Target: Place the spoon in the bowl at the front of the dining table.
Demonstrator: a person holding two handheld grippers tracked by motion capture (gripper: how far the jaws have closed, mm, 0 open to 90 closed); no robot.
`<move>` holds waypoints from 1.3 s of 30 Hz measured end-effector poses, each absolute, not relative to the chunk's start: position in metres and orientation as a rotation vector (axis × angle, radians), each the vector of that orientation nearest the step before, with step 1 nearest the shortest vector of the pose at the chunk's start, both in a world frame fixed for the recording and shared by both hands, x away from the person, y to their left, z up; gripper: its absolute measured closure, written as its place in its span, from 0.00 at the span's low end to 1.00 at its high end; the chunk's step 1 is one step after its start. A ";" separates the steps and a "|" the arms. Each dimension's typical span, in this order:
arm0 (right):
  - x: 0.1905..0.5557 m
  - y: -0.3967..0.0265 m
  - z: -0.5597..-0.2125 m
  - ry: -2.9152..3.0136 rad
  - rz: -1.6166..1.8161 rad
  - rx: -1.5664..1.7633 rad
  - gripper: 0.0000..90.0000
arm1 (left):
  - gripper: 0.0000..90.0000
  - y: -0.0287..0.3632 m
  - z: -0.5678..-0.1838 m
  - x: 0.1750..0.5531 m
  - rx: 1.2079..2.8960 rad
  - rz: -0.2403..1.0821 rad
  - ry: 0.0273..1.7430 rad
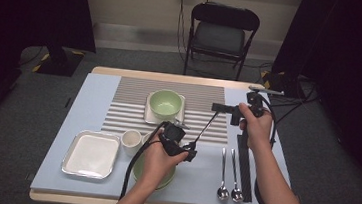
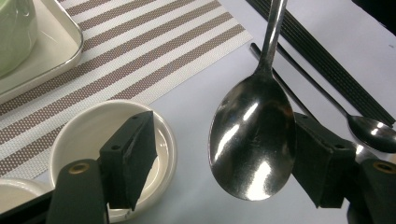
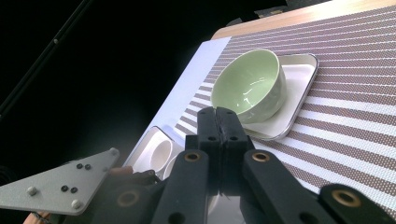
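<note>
A large steel spoon (image 1: 205, 127) hangs in the air over the table between both hands. My right gripper (image 1: 217, 107) is shut on the end of its handle; in the right gripper view the jaws (image 3: 219, 112) stand pressed together. The spoon's bowl (image 2: 252, 140) sits between the jaws of my left gripper (image 2: 222, 126), close against the right-hand pad, with a wide gap to the left-hand pad. My left gripper (image 1: 190, 150) is open, held near the table's front middle.
A green bowl (image 1: 165, 103) stands on a small white tray (image 1: 148, 115) on the striped placemat (image 1: 128, 102). A white cup (image 1: 131, 140), a white tray (image 1: 91, 153) and a green plate (image 1: 137, 170) lie front left. Two spoons (image 1: 223, 176) and black chopsticks (image 1: 245, 163) lie front right.
</note>
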State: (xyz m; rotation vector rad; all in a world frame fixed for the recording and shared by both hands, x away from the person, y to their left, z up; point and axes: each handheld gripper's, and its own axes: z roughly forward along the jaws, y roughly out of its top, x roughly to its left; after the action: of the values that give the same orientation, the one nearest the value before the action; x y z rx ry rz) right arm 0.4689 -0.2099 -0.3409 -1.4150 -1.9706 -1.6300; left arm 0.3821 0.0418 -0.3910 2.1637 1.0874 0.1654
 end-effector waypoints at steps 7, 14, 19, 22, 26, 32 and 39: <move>0.467 -0.215 -0.341 -1.948 -1.643 -1.421 1.00 | 0.31 0.046 -0.390 0.386 2.158 0.184 1.094; 0.466 -0.217 -0.340 -1.945 -1.641 -1.423 1.00 | 0.31 0.050 -0.389 0.388 2.159 0.192 1.103; 0.466 -0.218 -0.341 -1.943 -1.636 -1.427 1.00 | 0.31 0.051 -0.391 0.389 2.152 0.196 1.111; 0.466 -0.218 -0.342 -1.942 -1.633 -1.429 1.00 | 0.31 0.052 -0.391 0.390 2.154 0.197 1.110; 0.466 -0.217 -0.343 -1.931 -1.637 -1.435 1.00 | 0.32 0.052 -0.391 0.390 2.149 0.183 1.112; 0.466 -0.217 -0.343 -1.925 -1.631 -1.435 1.00 | 0.32 0.054 -0.391 0.390 2.152 0.192 1.116; 0.466 -0.219 -0.344 -1.910 -1.630 -1.434 1.00 | 0.32 0.056 -0.390 0.390 2.157 0.220 1.116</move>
State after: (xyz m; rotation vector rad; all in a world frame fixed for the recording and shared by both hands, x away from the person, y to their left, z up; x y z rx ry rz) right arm 0.4658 -0.2193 -0.3443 -1.4341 -1.9104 -1.6304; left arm 0.3905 0.0558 -0.3898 2.1574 1.1155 0.2199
